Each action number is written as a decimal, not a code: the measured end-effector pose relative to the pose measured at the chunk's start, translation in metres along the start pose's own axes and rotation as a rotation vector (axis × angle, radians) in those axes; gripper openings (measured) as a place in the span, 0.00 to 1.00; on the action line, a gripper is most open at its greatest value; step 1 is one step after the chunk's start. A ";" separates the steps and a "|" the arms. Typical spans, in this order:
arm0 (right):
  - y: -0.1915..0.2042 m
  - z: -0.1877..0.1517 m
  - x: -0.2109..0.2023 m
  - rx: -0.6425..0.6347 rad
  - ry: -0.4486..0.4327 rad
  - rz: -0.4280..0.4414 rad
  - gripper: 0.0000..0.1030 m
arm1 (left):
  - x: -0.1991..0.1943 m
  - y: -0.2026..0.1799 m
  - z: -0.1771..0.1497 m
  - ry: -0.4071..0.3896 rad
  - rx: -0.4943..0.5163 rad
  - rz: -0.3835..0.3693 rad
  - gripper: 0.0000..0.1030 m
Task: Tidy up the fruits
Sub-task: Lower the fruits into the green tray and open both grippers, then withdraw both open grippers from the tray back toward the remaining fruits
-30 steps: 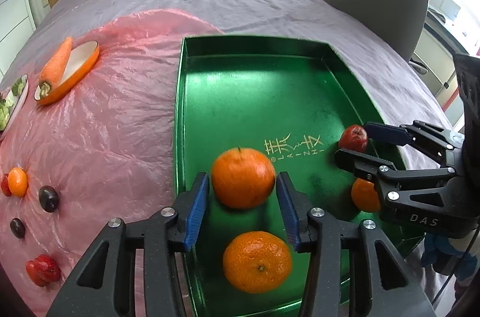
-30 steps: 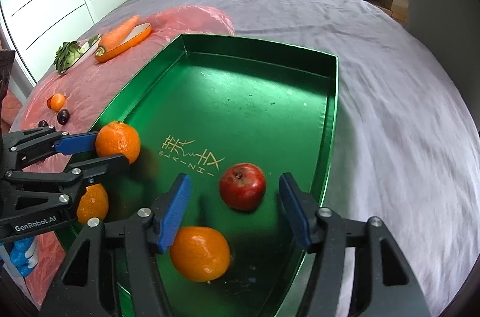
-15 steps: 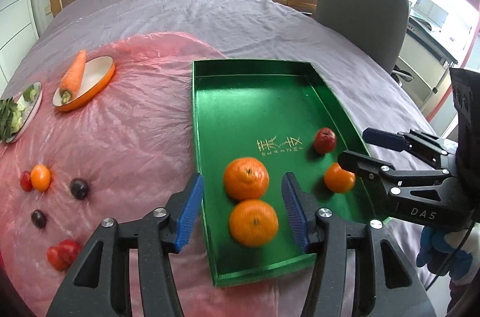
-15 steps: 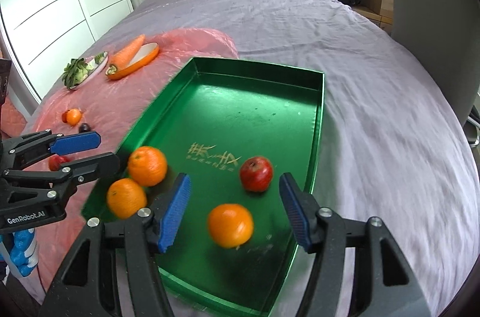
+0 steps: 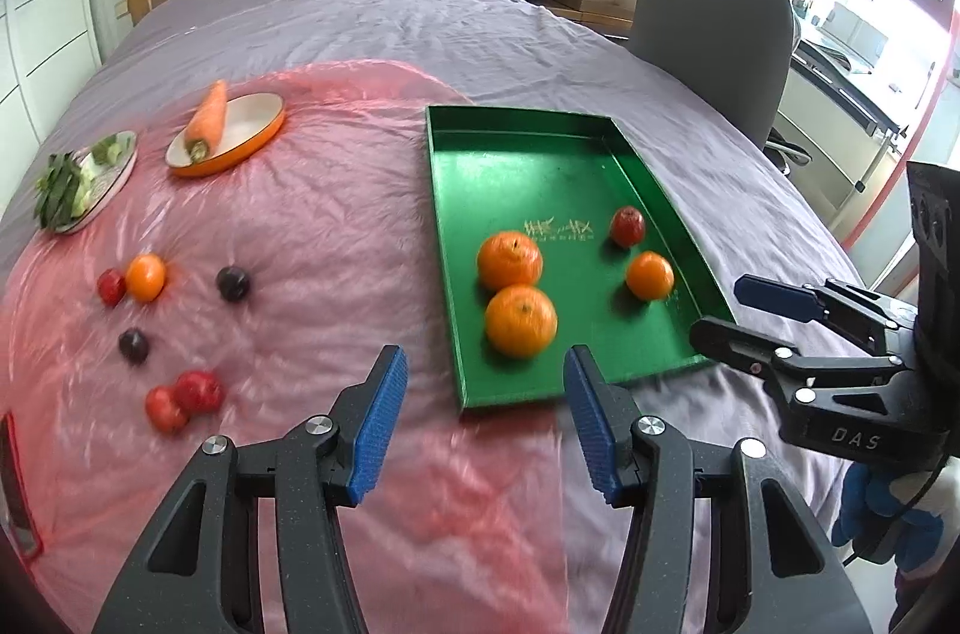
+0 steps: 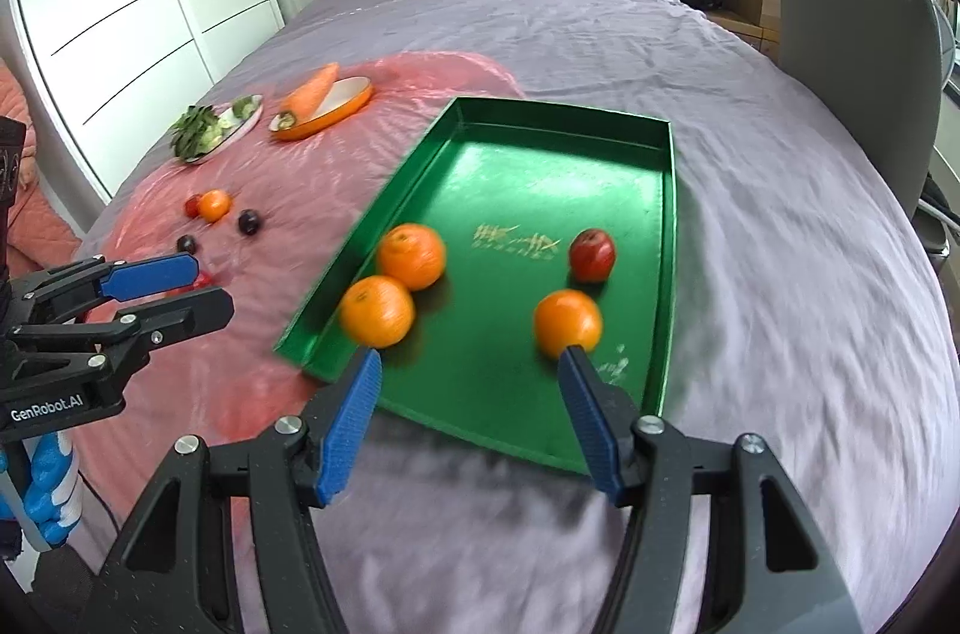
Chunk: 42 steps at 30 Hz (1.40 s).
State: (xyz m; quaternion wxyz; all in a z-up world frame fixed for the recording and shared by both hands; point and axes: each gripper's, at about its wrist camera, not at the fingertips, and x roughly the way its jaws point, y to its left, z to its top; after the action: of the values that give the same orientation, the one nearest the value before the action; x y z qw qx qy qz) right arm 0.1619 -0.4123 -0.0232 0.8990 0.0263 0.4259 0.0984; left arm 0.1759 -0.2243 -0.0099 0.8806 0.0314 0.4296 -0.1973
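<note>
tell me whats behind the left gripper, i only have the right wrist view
Observer: Two red fruits, touching each other, on the pink sheet.
Operator: how many fruits on that sheet in all
Observer: Six: those two, two plums, an orange and a small red one beside it.
Operator: anything between the left jaws
Observer: No. Seen from its own camera, the left gripper is open with nothing between the jaws.

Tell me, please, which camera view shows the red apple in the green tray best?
The right wrist view: the apple appears larger there, stem dimple visible, unobstructed on the tray. The left wrist view shows it smaller, farther off.
</note>
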 end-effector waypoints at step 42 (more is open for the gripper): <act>0.128 -0.092 -0.058 -0.056 -0.024 0.121 1.00 | -0.122 0.081 -0.117 -0.051 -0.116 0.162 0.47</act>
State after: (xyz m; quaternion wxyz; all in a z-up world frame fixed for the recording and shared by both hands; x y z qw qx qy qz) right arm 0.0358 -0.3019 -0.0208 0.8969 0.0279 0.4097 0.1640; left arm 0.0517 -0.0844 0.0010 0.9046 0.0103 0.4140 -0.1009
